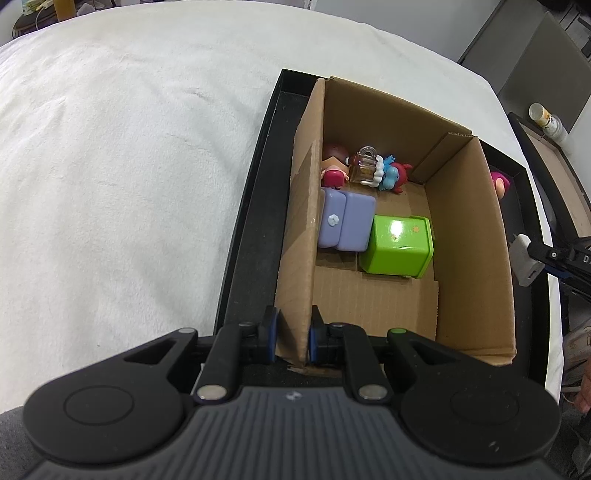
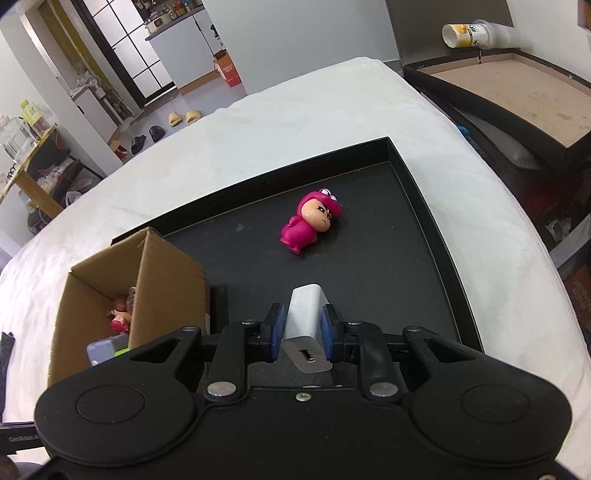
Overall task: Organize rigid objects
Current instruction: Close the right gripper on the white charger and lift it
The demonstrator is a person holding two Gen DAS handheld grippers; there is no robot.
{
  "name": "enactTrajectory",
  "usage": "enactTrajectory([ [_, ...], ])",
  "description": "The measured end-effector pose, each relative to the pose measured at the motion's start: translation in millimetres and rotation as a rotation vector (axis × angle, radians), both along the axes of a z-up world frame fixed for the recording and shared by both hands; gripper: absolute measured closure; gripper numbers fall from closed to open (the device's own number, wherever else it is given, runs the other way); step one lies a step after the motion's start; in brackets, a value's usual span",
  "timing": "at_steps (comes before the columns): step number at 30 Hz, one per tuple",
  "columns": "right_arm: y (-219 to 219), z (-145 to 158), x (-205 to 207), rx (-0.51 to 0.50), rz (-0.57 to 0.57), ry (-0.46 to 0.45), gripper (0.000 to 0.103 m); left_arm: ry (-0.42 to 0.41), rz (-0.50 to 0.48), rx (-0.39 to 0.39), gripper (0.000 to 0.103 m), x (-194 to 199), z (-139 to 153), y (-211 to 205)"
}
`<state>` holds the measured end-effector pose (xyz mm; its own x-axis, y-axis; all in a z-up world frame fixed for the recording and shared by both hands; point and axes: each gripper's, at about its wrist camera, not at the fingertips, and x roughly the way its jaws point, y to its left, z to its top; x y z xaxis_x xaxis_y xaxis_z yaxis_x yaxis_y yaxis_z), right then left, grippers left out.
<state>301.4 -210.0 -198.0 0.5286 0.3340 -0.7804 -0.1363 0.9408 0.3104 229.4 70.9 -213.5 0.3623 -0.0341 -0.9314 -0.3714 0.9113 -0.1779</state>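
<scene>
No text, brand or number reads clearly in either view.

- Cup (image 2: 476,34), lying on its side beyond the dark case: yellow and dark print on its label, characters too blurred to read.
- Orange box (image 2: 227,70) on the far floor: pale markings on its face, illegible.
- Right gripper body, lower left edge (image 2: 22,438): a short line of small embossed lettering, too faint to make out.
- Left gripper body (image 1: 293,396): a small pale emblem at top centre, no letters.
- Purple case (image 1: 345,221) in the cardboard box (image 1: 469,221): a flower-shaped badge, no lettering.
</scene>
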Motion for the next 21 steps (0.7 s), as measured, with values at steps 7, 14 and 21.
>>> enactTrajectory([
  [7,5.3,17.7,-4.1,0.015,0.022,-0.018,0.082,-0.007,0.008,-0.013,0.087,-1.8,0.5,3.1],
  [14,26.3,40.1,-5.7,0.025,0.064,-0.060,0.082,-0.016,0.013,-0.033,0.087,-3.9,0.4,6.7],
  [21,52.5,58.2,-5.2,0.026,0.106,-0.095,0.082,-0.021,0.015,-0.048,0.087,-5.4,-0.1,9.5],
])
